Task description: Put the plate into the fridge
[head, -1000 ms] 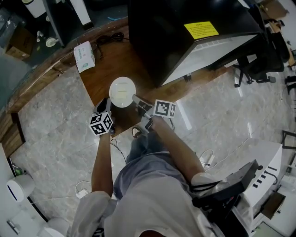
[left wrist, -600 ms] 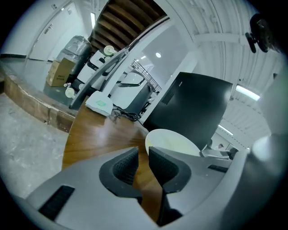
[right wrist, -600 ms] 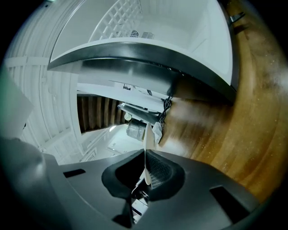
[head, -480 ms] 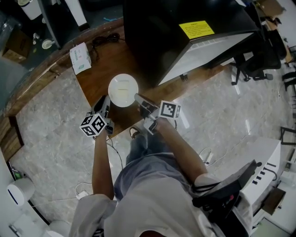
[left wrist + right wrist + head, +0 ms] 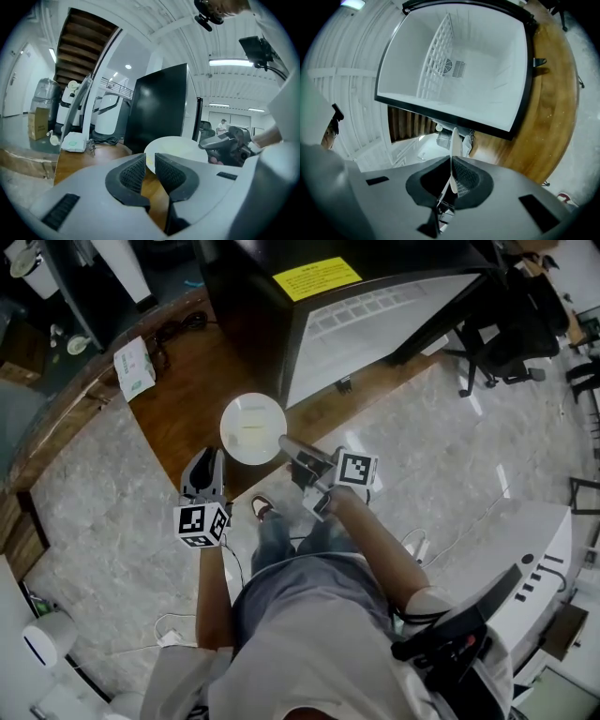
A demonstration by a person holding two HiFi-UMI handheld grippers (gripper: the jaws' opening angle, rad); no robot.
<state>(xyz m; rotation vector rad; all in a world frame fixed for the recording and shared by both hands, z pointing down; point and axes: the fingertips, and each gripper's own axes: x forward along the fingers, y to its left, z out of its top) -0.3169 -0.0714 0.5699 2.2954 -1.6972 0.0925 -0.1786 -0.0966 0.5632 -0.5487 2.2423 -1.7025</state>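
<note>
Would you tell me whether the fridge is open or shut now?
Open: the right gripper view looks into the fridge, its white interior and wire shelf uncovered by any door.

Office-like hall: marble floor (image 5: 112,512), office chairs (image 5: 525,329)

White plate (image 5: 253,428), plain. fridge (image 5: 246,306) was black outside, white inside; yellow label (image 5: 315,277) on top. platform (image 5: 187,399) was brown wood; floor (image 5: 103,493) pale grey, veined marble. left gripper (image 5: 207,456) and right gripper (image 5: 286,442) were grey; pads (image 5: 133,174) black, cross-hatched; marker cubes (image 5: 202,523) black-and-white squares. shirt (image 5: 300,634) was grey, jeans (image 5: 281,535) blue.
</note>
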